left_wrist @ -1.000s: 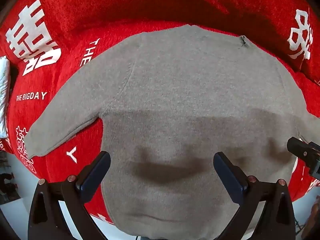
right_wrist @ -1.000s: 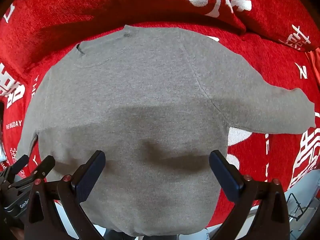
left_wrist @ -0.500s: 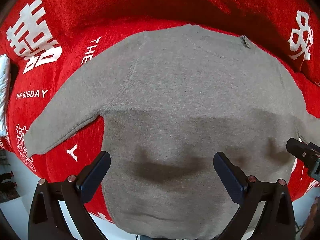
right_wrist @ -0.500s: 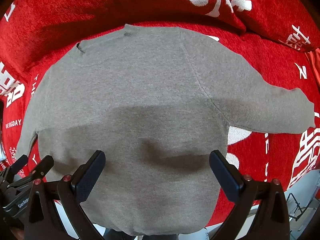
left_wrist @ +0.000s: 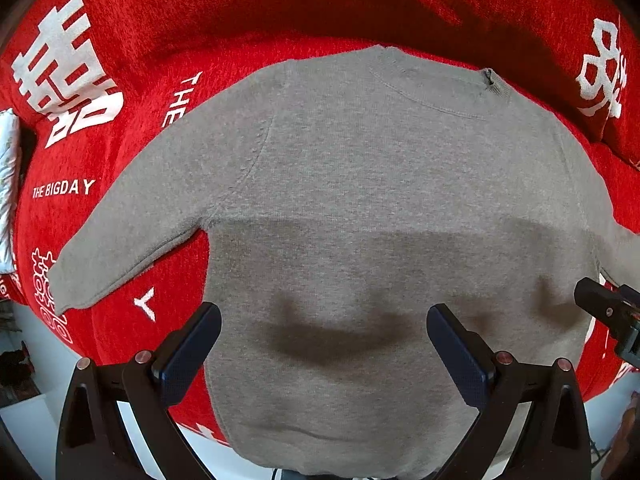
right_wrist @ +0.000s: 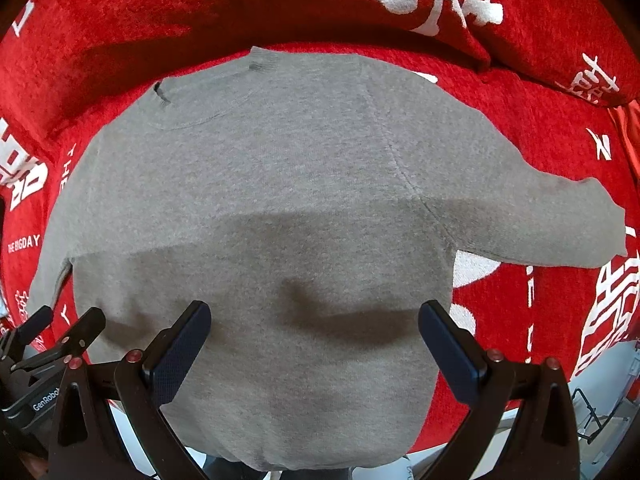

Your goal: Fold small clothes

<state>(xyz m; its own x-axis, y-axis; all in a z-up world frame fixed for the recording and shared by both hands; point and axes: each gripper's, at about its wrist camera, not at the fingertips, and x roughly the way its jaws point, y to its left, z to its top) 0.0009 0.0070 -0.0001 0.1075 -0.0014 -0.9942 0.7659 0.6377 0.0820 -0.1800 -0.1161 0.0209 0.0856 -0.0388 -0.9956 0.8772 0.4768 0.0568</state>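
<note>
A small grey sweater (left_wrist: 380, 200) lies flat on a red cover, neck away from me, both sleeves spread out. It also shows in the right wrist view (right_wrist: 280, 184). Its left sleeve (left_wrist: 132, 232) reaches down to the left; its right sleeve (right_wrist: 540, 220) reaches out to the right. My left gripper (left_wrist: 324, 344) is open and empty above the sweater's lower body. My right gripper (right_wrist: 316, 340) is open and empty above the same lower part. Each gripper's tip shows in the other's view: the right one (left_wrist: 608, 316), the left one (right_wrist: 56, 332).
The red cover (left_wrist: 120, 60) has white characters and "THE BIGDAY" lettering, and rises into a cushion or backrest (right_wrist: 200, 8) behind the sweater. The sweater's hem hangs over the cover's front edge; pale floor (left_wrist: 32, 420) lies below.
Both views have shifted very slightly; the sweater and the open grippers stand as before.
</note>
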